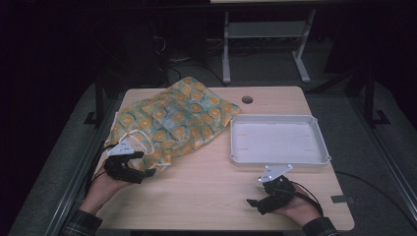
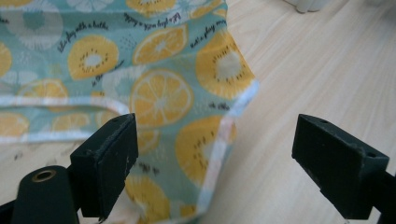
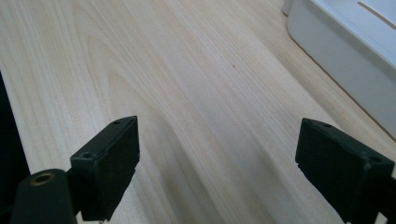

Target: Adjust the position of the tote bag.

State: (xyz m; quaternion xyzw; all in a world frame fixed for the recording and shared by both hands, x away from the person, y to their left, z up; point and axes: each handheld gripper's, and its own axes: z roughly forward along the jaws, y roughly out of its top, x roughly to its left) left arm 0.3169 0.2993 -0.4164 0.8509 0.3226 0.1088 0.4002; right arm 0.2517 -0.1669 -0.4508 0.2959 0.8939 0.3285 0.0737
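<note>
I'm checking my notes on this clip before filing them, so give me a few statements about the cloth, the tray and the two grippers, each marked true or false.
1. The left gripper is open, with the fruit-print cloth lying between its jaws. True.
2. The right gripper is shut on the tray's rim. False: it is open over bare table, apart from the white tray.
3. The tray holds a folded cloth. False: nothing lies in it.
4. The cloth lies on the table's left part, the tray on its right. True.
5. The cloth has a white hem. True.
</note>
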